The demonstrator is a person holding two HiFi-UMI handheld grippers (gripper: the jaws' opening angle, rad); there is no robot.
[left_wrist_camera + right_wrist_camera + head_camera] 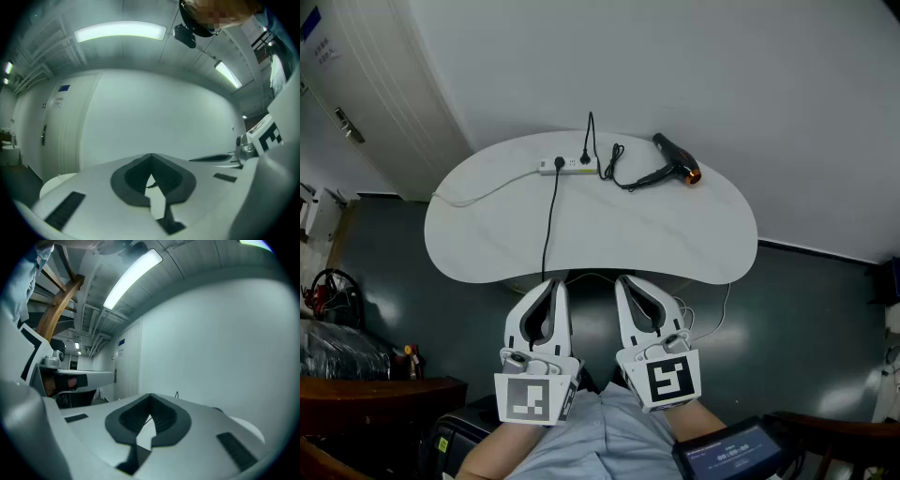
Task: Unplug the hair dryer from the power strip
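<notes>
On the power strip (562,166) near the table's (675,244) far edge, the plugs are too small to tell which belongs to the hair dryer (677,159), a black cable (549,220) crosses the near edge and is lost behind the left gripper (551,281), and a lit screen (733,457) is cut off at the picture's bottom.

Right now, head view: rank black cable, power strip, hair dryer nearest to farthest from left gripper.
1. Black cable: its near end lies just ahead of the left gripper.
2. Power strip: far side, left of centre.
3. Hair dryer: far side, right.
</notes>
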